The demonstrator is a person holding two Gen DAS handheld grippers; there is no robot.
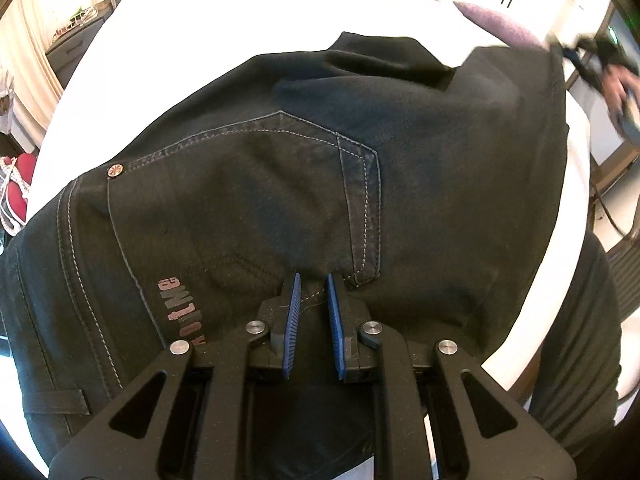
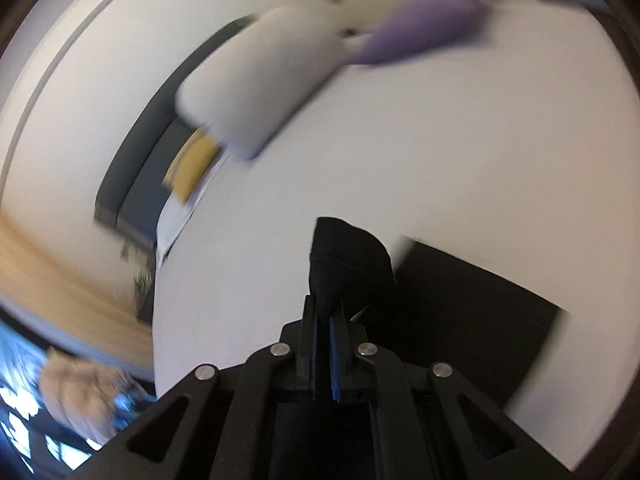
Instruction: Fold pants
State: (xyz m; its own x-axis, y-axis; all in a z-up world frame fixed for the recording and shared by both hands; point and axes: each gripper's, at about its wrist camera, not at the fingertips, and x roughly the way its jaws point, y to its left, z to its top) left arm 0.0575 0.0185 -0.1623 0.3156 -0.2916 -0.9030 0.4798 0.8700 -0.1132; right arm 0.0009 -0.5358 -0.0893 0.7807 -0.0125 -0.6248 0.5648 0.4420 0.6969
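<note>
**Dark pants on white bed, both hand-held grippers clamped on fabric**

Left wrist view: dark denim pants [image 1: 280, 184] lie spread over a white bed [image 1: 224, 28], filling most of the frame. Back pocket [image 1: 256, 184] with light stitching faces up, a copper rivet [image 1: 115, 171] at its left corner, pink lettering [image 1: 182, 312] lower left, a belt loop [image 1: 56, 398] near the bottom left edge. Left hand-held gripper [image 1: 314, 284] points steeply down at the waist area just below the pocket; its blue pads [image 1: 291, 312] stand narrowly apart with dark fabric bunched between them, so it is clenched on the pants. Far end of the pants is lifted and folded over at top centre. At the top right edge, blurred, a hand [image 1: 618, 84] with the other gripper sits at the pants' far corner. A purple cushion [image 1: 504, 20] lies on the bed beyond. Red shoe [image 1: 18, 188] on the floor at left. Person's dark clothing shows at right bottom.

Right wrist view: heavy motion blur. Right hand-held gripper [image 2: 325, 320] has blue pads almost together, pinching a raised tip of the black pants [image 2: 348, 256]; grasping the pants. More black fabric spreads flat on the bed [image 2: 440, 140] to the right of the fingers. White pillow [image 2: 256, 92] and purple cushion [image 2: 420, 28] lie further up the bed. A yellow item [image 2: 192, 168], too blurred to identify, sits beside the bed edge at left.
</note>
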